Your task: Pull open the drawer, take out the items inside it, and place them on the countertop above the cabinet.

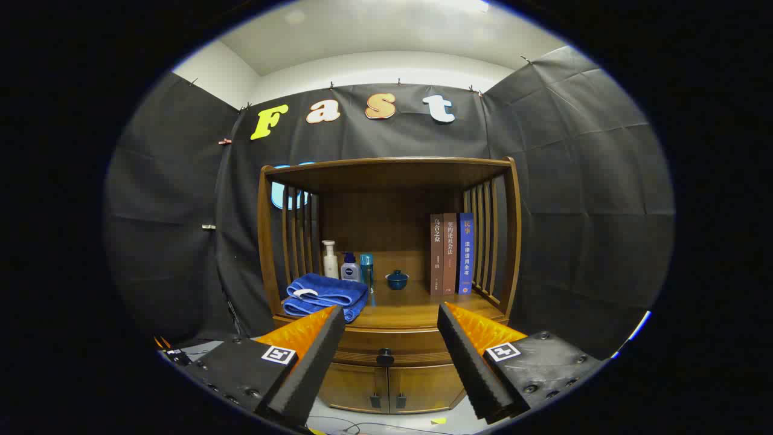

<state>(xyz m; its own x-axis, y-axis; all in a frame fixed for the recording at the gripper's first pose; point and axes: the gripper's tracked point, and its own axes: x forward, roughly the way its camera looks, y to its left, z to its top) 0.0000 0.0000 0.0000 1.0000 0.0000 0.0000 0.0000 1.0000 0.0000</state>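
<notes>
1. Held out in front of the cabinet [389, 254], the gripper [391, 329] has its fingers spread wide apart with nothing between them, and it touches nothing.
2. Beyond the fingertips, seen in the gap between them, sits the drawer [386, 345], closed, with a dark round knob [384, 357] at its middle.
3. Under the drawer are two small doors [389, 386], both closed, each with a dark handle near the centre seam.
4. Above the drawer lies the countertop [404, 305], a wooden shelf roofed by a flat top and fenced by slatted sides.
5. On the left of the countertop, near the front edge, rests a folded blue towel [326, 295]; the left fingertip overlaps its lower right corner in the view.
6. Behind the towel stand a white pump bottle [330, 260], a small clear bottle with a blue cap [350, 267] and a teal bottle [366, 269], close together.
7. Near the middle, farther back, sits a small dark teal lidded bowl [397, 280].
8. On the right stand three upright books [452, 254], touching one another, just beside the right slats.
</notes>
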